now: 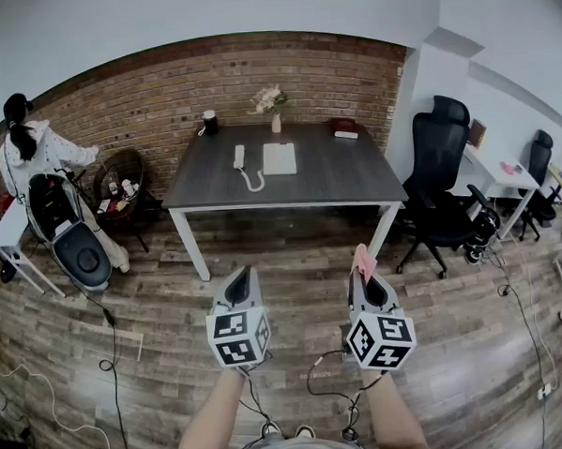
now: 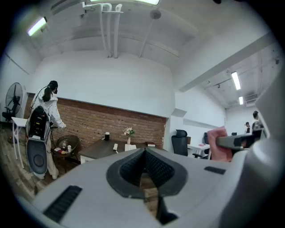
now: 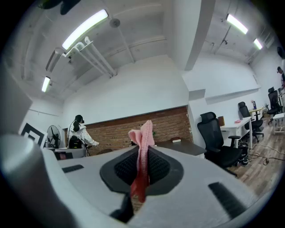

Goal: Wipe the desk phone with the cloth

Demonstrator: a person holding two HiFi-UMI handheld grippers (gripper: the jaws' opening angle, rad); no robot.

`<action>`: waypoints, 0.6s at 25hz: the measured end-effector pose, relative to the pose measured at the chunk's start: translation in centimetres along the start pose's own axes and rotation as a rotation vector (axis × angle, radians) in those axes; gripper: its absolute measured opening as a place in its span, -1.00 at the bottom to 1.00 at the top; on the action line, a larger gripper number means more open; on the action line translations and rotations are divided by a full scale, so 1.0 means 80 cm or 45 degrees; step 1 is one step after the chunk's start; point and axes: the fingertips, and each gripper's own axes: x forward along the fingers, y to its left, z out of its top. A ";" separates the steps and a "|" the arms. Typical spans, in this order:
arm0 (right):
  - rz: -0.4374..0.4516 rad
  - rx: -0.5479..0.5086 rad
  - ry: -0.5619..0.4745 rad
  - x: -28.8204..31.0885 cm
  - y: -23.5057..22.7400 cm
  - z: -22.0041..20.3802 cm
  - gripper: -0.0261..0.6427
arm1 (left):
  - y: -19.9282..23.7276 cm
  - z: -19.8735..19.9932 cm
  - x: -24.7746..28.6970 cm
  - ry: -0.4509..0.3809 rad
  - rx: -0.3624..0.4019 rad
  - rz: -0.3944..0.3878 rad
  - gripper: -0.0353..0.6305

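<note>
Currently a brick wall (image 1: 161, 94) runs behind a dark surface (image 1: 335, 174), which stands on a wooden floor (image 1: 156, 347). A black office chair (image 1: 443, 177) sits just beside the surface's right end, and a person (image 1: 33, 147) in white stands well off its left end, facing the wall.

Both grippers are held well short of the surface's near edge, side by side above the floor. The left gripper (image 1: 241, 275) has its jaws pressed together at the tips with nothing between them (image 2: 144, 153). The right gripper (image 1: 363, 273) has its jaws clamped on a pink cloth (image 1: 363, 260), which pokes up past the tips (image 3: 142, 147).

The white desk phone (image 1: 279, 159) lies near the middle of the surface, its handset off to the left on a coiled cord. A vase of flowers (image 1: 273, 107) stands at the surface's far edge, behind the phone.
</note>
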 end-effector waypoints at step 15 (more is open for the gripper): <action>0.015 -0.033 0.041 0.015 0.037 -0.021 -0.86 | 0.049 -0.020 -0.004 0.036 -0.038 -0.003 -0.90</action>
